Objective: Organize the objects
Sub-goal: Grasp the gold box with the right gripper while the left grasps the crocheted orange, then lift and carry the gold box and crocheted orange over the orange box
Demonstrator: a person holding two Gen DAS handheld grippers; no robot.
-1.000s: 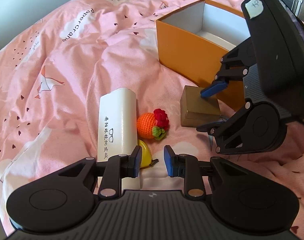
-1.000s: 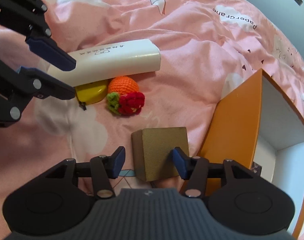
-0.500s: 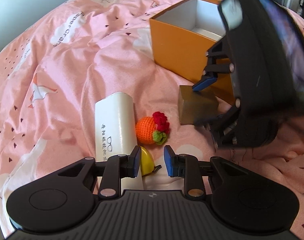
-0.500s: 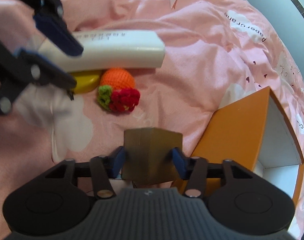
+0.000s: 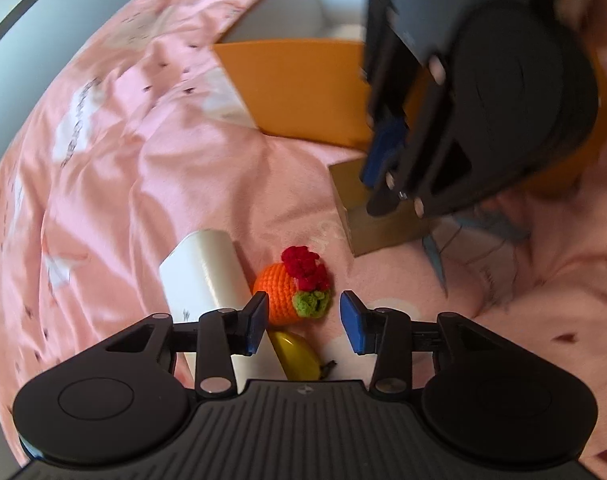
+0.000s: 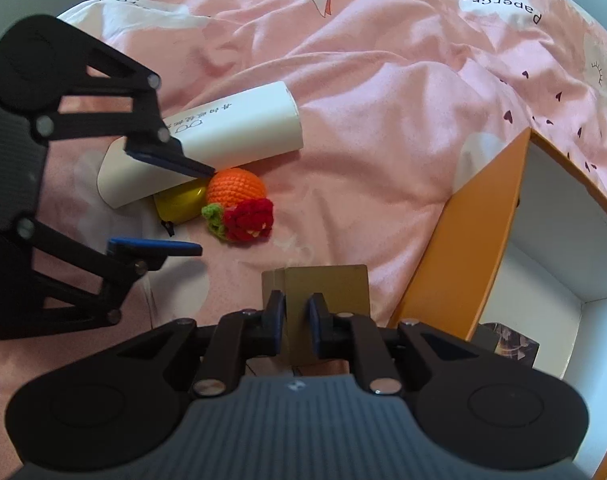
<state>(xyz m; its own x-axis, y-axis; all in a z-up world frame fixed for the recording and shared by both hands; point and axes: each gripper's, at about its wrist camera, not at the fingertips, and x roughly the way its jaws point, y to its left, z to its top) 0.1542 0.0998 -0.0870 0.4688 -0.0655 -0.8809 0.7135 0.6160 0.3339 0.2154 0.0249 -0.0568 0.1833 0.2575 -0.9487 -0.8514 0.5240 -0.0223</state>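
Currently, we see the brown box [image 6: 323,280] on the pink quilt [image 6: 383,120], at about 9 o'clock of the orange bin [image 6: 475,232]. We judge the grip risky: the right gripper [image 6: 295,312] has just been closing and pinches only a thin edge or flap, so the box could twist or slip when lifted. The left gripper [image 5: 303,322], jaws just opening and holding nothing, brackets the crochet orange [image 5: 293,292], with the white case [image 5: 211,272] at 9 o'clock of it.

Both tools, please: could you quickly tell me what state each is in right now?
Left tool: open, empty, jaws just widened above the crochet orange.
Right tool: jaws just closed, shut on the brown box.
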